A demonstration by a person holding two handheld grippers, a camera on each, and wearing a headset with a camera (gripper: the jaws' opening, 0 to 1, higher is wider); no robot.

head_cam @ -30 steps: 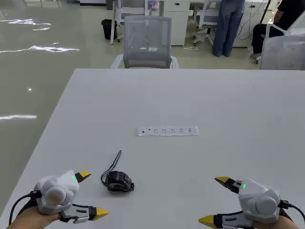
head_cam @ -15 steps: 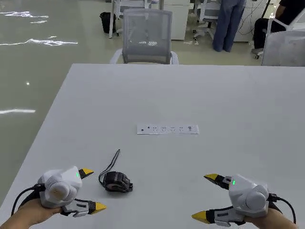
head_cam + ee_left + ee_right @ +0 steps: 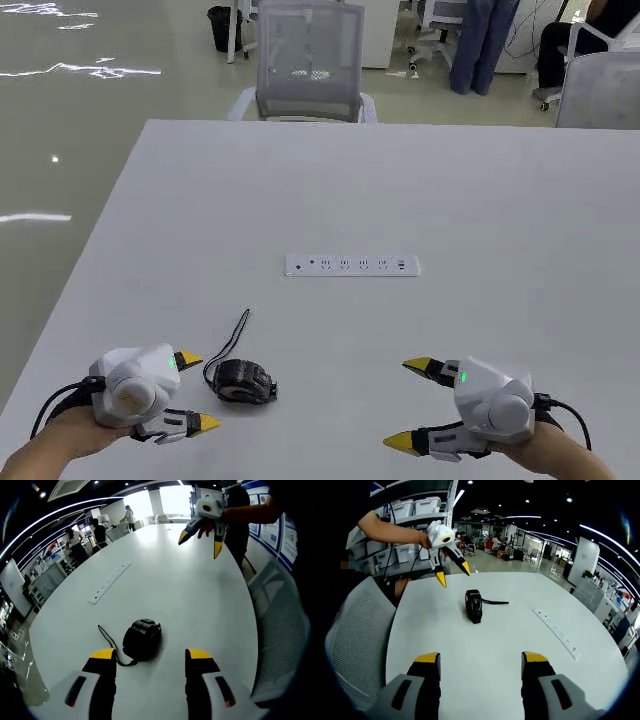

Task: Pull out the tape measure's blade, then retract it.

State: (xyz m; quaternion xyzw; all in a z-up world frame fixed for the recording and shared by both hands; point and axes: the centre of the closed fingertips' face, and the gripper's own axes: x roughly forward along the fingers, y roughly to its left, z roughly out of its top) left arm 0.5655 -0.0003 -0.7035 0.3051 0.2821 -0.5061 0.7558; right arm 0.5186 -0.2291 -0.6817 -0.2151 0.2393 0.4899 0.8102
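- Your left gripper [image 3: 199, 390] hovers low over the white table [image 3: 350, 180], yellow-tipped jaws spread wide, holding nothing.
- The black, round-bodied tape measure [image 3: 245, 381] lies on the table just beside those jaws, its thin black cord [image 3: 232, 345] trailing away.
- Your right gripper [image 3: 406, 403] is well apart from it, jaws likewise spread and empty.

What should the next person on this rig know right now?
Left gripper: open, empty, just left of the tape measure, not touching it.
Right gripper: open, empty, well off to its right.
The tape measure lies on the table near the front edge, on the near side of the power strip, with no blade out.
Done: nothing.
To do: grip the case, pull the blade out, retract it.
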